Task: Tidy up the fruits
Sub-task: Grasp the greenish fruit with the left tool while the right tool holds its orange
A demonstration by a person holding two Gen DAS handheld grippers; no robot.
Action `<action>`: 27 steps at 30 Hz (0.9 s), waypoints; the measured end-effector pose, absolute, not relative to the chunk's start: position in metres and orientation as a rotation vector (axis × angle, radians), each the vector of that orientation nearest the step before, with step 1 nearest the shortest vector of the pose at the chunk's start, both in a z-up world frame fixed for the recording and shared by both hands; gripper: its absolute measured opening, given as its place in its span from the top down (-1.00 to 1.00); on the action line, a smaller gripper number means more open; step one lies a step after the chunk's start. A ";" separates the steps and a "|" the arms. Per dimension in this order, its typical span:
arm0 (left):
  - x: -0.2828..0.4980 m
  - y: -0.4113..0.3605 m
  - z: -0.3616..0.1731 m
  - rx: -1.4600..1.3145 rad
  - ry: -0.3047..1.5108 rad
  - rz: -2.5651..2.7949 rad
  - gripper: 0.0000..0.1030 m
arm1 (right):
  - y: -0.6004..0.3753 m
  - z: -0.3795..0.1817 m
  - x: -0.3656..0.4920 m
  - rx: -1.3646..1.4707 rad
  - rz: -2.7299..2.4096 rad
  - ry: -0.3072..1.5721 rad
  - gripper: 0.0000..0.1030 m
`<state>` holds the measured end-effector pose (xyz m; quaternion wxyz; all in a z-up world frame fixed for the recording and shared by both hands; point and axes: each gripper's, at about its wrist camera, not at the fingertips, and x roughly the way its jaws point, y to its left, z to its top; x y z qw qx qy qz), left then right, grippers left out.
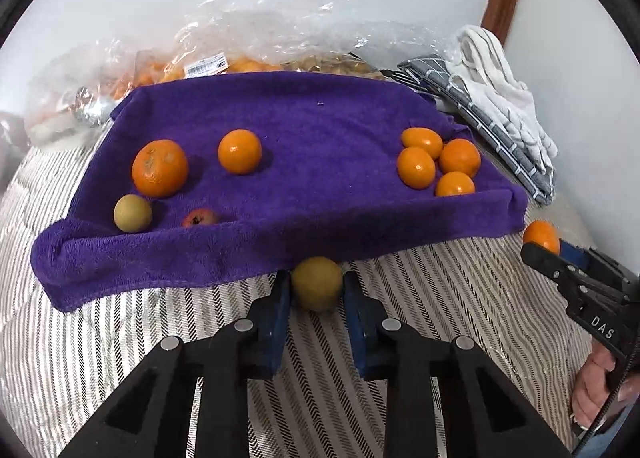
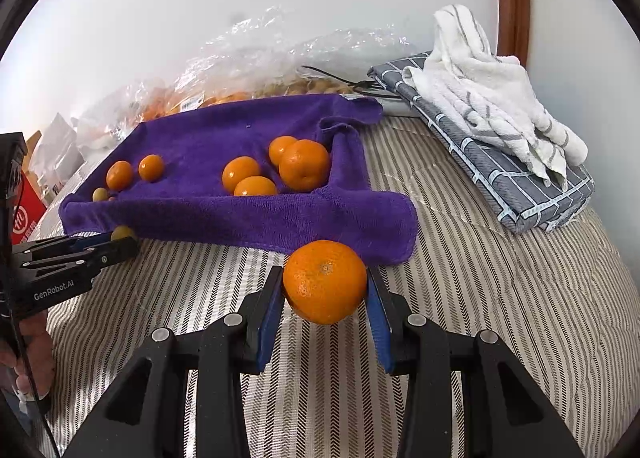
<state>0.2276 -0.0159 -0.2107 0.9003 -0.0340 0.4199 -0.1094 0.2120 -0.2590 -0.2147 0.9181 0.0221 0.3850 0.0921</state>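
Note:
A purple towel [image 1: 304, 146] lies on the striped bed, its near edge rolled up. On it at the left lie two oranges [image 1: 160, 168], a small yellow-green fruit [image 1: 132, 213] and a small red fruit [image 1: 200, 217]. At the right lies a cluster of several oranges [image 1: 438, 162]. My left gripper [image 1: 317, 286] is shut on a yellow-green fruit [image 1: 317, 284] just in front of the towel's near edge. My right gripper [image 2: 325, 284] is shut on an orange [image 2: 325, 282] near the towel's right front corner [image 2: 384, 226]. That orange also shows in the left wrist view [image 1: 541, 236].
Clear plastic bags [image 1: 248, 46] of oranges and other fruit lie behind the towel against the wall. A folded grey checked cloth [image 2: 504, 170] with a white towel [image 2: 488, 98] on it lies at the right. A red box [image 2: 26, 214] stands at the far left.

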 end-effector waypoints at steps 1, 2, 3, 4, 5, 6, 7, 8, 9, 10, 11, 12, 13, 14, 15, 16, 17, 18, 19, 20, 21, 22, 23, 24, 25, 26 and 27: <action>0.227 -0.013 -0.211 -0.088 0.867 -0.233 0.51 | -0.259 -0.215 0.213 0.045 0.191 0.794 0.23; 0.227 -0.012 -0.212 -0.103 0.866 -0.237 0.51 | -0.259 -0.215 0.213 0.044 0.193 0.796 0.23; 0.227 -0.009 -0.212 -0.120 0.865 -0.243 0.51 | -0.258 -0.215 0.213 0.043 0.196 0.798 0.23; 0.226 -0.007 -0.212 -0.132 0.862 -0.244 0.51 | -0.258 -0.216 0.214 0.043 0.199 0.799 0.23; 0.226 -0.006 -0.212 -0.139 0.859 -0.240 0.51 | -0.258 -0.216 0.214 0.043 0.203 0.799 0.23; 0.226 -0.006 -0.213 -0.142 0.856 -0.239 0.51 | -0.257 -0.216 0.214 0.043 0.209 0.799 0.23; 0.225 -0.005 -0.212 -0.147 0.852 -0.241 0.51 | -0.257 -0.216 0.214 0.043 0.213 0.801 0.23; 0.225 -0.005 -0.212 -0.148 0.850 -0.243 0.51 | -0.257 -0.216 0.214 0.043 0.215 0.802 0.23; 0.225 -0.005 -0.212 -0.149 0.847 -0.244 0.51 | -0.256 -0.217 0.215 0.042 0.220 0.805 0.23; 0.225 -0.006 -0.212 -0.150 0.843 -0.244 0.51 | -0.256 -0.217 0.215 0.040 0.226 0.809 0.23; 0.223 -0.005 -0.211 -0.148 0.834 -0.239 0.51 | -0.255 -0.218 0.215 0.039 0.229 0.811 0.23; 0.222 -0.005 -0.210 -0.147 0.827 -0.238 0.51 | -0.254 -0.219 0.216 0.035 0.231 0.813 0.23; 0.221 -0.005 -0.209 -0.145 0.816 -0.238 0.51 | -0.254 -0.219 0.216 0.032 0.234 0.814 0.23; 0.219 -0.005 -0.207 -0.143 0.801 -0.241 0.51 | -0.253 -0.219 0.216 0.031 0.237 0.813 0.23; 0.217 -0.005 -0.206 -0.141 0.793 -0.243 0.51 | -0.253 -0.218 0.215 0.030 0.239 0.811 0.23; 0.215 -0.005 -0.204 -0.142 0.781 -0.253 0.51 | -0.254 -0.218 0.216 0.031 0.240 0.809 0.23; 0.214 -0.006 -0.204 -0.141 0.774 -0.261 0.51 | -0.254 -0.218 0.215 0.032 0.241 0.808 0.23; 0.212 -0.007 -0.203 -0.137 0.766 -0.266 0.51 | -0.255 -0.218 0.215 0.035 0.241 0.807 0.23; 0.210 -0.007 -0.201 -0.133 0.759 -0.272 0.51 | -0.256 -0.218 0.215 0.040 0.242 0.807 0.23; 0.208 -0.009 -0.199 -0.126 0.743 -0.283 0.51 | -0.256 -0.218 0.215 0.043 0.243 0.806 0.23; 0.205 -0.010 -0.197 -0.123 0.728 -0.288 0.51 | -0.257 -0.218 0.215 0.045 0.244 0.805 0.23; 0.203 -0.010 -0.195 -0.121 0.713 -0.291 0.51 | -0.257 -0.218 0.215 0.048 0.245 0.804 0.23; 0.201 -0.011 -0.194 -0.118 0.701 -0.293 0.51 | -0.257 -0.218 0.214 0.049 0.244 0.803 0.23; 0.200 -0.012 -0.193 -0.114 0.695 -0.290 0.51 | -0.257 -0.218 0.214 0.050 0.244 0.803 0.23; 0.199 -0.012 -0.191 -0.103 0.681 -0.276 0.51 | -0.258 -0.218 0.214 0.051 0.242 0.803 0.23; 0.198 -0.011 -0.190 -0.097 0.671 -0.268 0.51 | -0.257 -0.218 0.213 0.052 0.238 0.803 0.23; 0.197 -0.010 -0.188 -0.094 0.660 -0.262 0.51 | -0.257 -0.218 0.213 0.052 0.235 0.802 0.23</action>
